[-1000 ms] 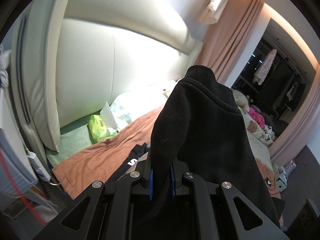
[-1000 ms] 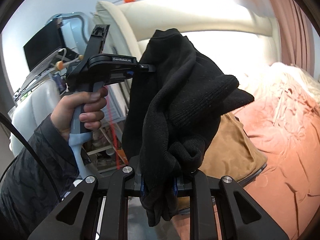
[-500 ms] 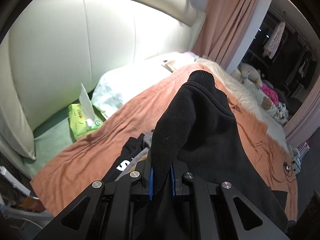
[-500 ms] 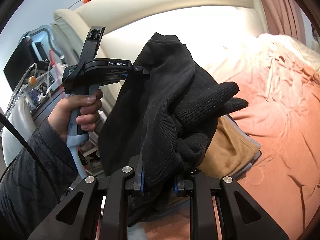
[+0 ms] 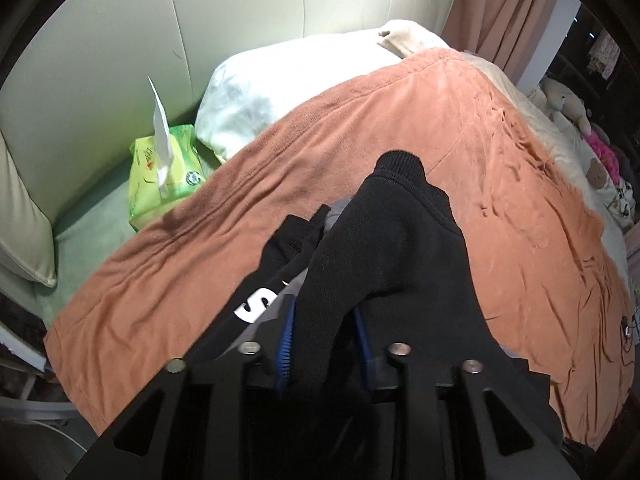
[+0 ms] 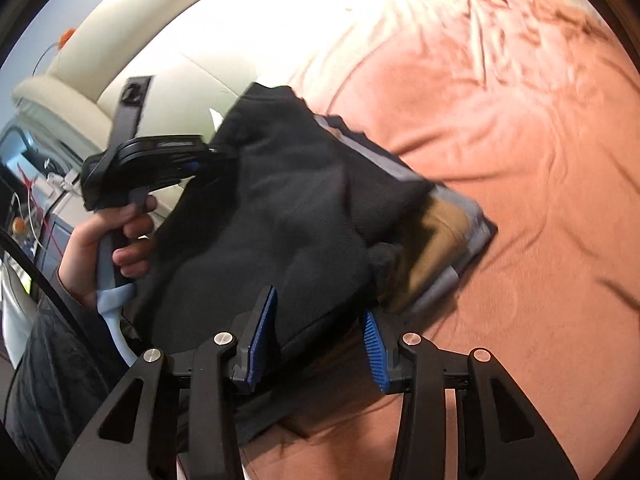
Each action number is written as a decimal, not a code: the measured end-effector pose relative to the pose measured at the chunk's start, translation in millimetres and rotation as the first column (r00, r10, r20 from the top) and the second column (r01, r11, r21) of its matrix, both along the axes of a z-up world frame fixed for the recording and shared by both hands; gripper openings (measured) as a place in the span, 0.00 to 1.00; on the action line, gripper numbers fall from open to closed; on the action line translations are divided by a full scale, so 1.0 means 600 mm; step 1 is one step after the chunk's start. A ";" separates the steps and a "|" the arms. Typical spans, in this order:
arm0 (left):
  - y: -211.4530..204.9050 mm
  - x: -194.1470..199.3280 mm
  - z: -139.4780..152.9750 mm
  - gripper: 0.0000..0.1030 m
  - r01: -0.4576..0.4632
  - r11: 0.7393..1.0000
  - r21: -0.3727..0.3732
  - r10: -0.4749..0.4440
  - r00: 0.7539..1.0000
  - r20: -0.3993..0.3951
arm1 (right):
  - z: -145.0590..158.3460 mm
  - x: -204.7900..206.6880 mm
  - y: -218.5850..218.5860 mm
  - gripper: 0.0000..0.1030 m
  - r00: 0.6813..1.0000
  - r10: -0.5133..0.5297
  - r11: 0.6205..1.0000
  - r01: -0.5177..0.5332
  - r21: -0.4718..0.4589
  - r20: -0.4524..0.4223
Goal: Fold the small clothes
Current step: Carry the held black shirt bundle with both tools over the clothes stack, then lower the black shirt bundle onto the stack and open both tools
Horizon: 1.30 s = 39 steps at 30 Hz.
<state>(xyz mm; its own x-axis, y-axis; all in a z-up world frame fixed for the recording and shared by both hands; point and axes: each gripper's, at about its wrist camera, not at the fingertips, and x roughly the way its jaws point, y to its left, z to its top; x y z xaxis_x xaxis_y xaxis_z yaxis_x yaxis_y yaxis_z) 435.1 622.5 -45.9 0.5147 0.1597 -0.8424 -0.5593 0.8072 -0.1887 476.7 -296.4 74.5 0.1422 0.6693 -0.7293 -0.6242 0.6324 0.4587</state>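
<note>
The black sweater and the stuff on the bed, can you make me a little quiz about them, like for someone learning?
1. True or false: the black sweater is coming down onto a folded pile of clothes.
2. What colour is the blanket covering the bed? A. orange B. blue C. grey
3. What sticks up out of the green pack by the pillow?

Key: 1. true. 2. A. 3. A white tissue.

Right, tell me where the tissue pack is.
Left wrist view, left side: the tissue pack lies on the green sheet by the headboard, between the white pillow and the orange blanket's edge.
</note>
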 end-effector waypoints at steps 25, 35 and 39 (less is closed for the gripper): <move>-0.036 -0.146 0.050 0.34 0.169 0.972 0.164 -0.178 0.983 0.040 | 0.108 -0.138 0.015 0.44 0.946 0.028 0.997 -0.005 -0.072 0.322; -0.050 -0.018 -0.010 0.04 0.192 0.963 0.190 -0.184 0.981 -0.057 | 0.068 -0.114 0.060 0.29 0.959 0.056 0.991 -0.019 -0.133 0.278; -0.021 0.007 -0.035 0.02 0.121 0.973 0.195 -0.108 0.991 -0.080 | 0.055 -0.094 0.062 0.25 0.962 0.032 0.990 0.006 -0.140 0.271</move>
<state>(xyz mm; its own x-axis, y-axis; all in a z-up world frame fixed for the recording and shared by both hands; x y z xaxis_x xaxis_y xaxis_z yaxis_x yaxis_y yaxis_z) 439.0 610.0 -66.9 0.4815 0.2711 -0.8335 -0.4670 0.8841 0.0177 420.0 -259.3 107.7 0.3399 0.5681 -0.7495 -0.7218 0.6685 0.1794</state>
